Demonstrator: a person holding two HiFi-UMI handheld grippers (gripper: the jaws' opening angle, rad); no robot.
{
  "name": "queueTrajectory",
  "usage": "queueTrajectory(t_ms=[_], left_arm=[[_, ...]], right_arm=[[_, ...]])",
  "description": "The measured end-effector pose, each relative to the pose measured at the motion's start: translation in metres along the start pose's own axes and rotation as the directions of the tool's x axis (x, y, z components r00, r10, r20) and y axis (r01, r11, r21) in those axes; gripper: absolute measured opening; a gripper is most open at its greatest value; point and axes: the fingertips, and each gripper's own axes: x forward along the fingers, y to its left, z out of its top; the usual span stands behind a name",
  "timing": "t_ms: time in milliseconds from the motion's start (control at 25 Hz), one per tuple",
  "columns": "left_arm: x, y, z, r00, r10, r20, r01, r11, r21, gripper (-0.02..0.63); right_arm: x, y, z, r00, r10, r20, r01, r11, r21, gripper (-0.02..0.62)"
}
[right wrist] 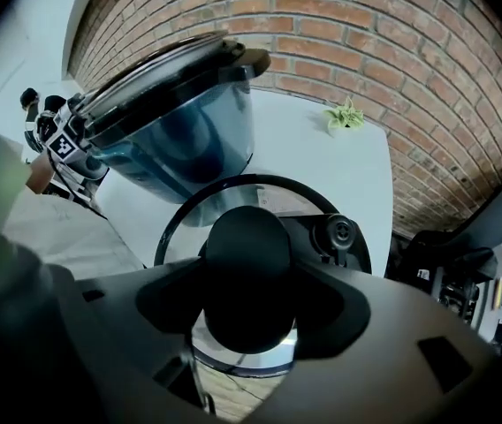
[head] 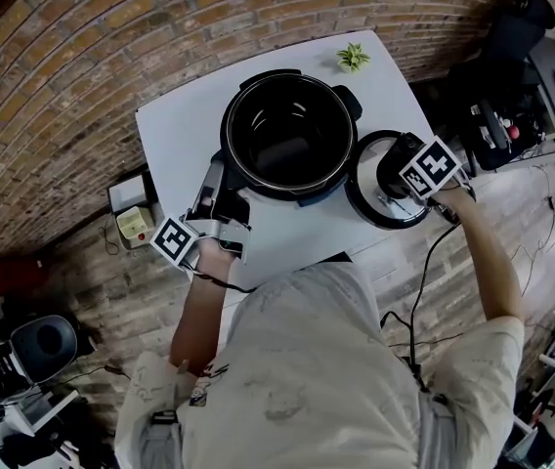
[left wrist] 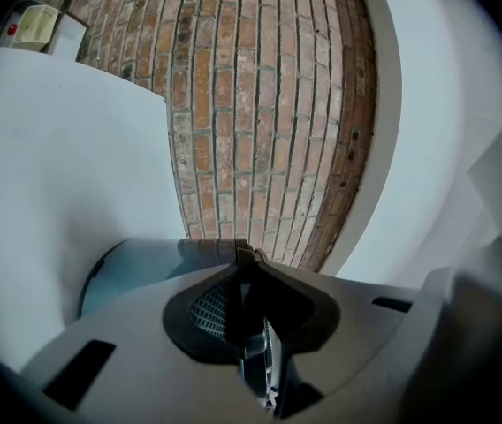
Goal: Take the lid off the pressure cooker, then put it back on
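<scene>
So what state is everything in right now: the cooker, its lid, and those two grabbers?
pressure cooker: open, lid off, nothing visible inside.
lid: off, beside the cooker at the right edge of the table.
left gripper: shut on the cooker's side handle.
right gripper: shut on the lid's knob.

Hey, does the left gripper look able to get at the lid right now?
Probably not. The left gripper is shut on the cooker's side handle, the pot stands between it and the lid, and the right gripper grips its knob.
</scene>
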Motion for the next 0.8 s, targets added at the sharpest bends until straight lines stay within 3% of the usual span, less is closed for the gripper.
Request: queueTrajectory(t_ms=[400,800], left_arm=[[-0.002,0.000,0.001,0.999,-0.018,0.031,0.018,1.000,0.009,0.066],[-0.002,-0.001,0.001,0.997,-0.029,0.067,0.029,1.000,0.002,0.067]], right_arm=[[0.049,0.011,-0.003,1.000,-0.012,0.009,0.012,1.000,0.002,0.293],[0.056,0.013,-0.007,1.000,0.003,0.006,-0.003,1.000,-0.001,0.293]])
